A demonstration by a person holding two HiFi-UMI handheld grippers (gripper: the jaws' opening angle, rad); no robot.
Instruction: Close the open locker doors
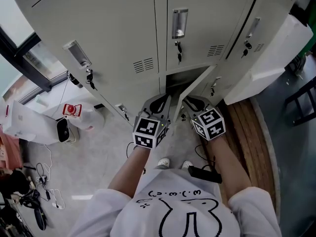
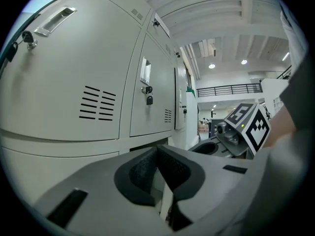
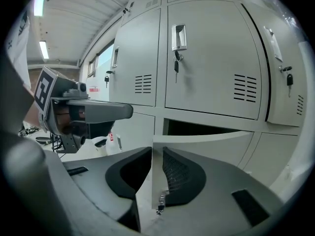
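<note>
The locker door (image 1: pixel 197 85) (image 3: pixel 206 141) in the lower row stood ajar, swung out from its dark compartment (image 1: pixel 180 78) toward the person. The right tongs (image 1: pixel 192 100) (image 3: pixel 156 154) were closed on the door's free vertical edge, one pad on each side, and keys (image 3: pixel 160 205) hung just below the grip. The left tongs (image 1: pixel 159 100) (image 2: pixel 157 154) sat just beside them, to the left of the door. Their pads met at the tips. A pale sliver showed low in the gap and may have been the door's edge. The upper locker doors (image 1: pixel 123 33) were all closed.
</note>
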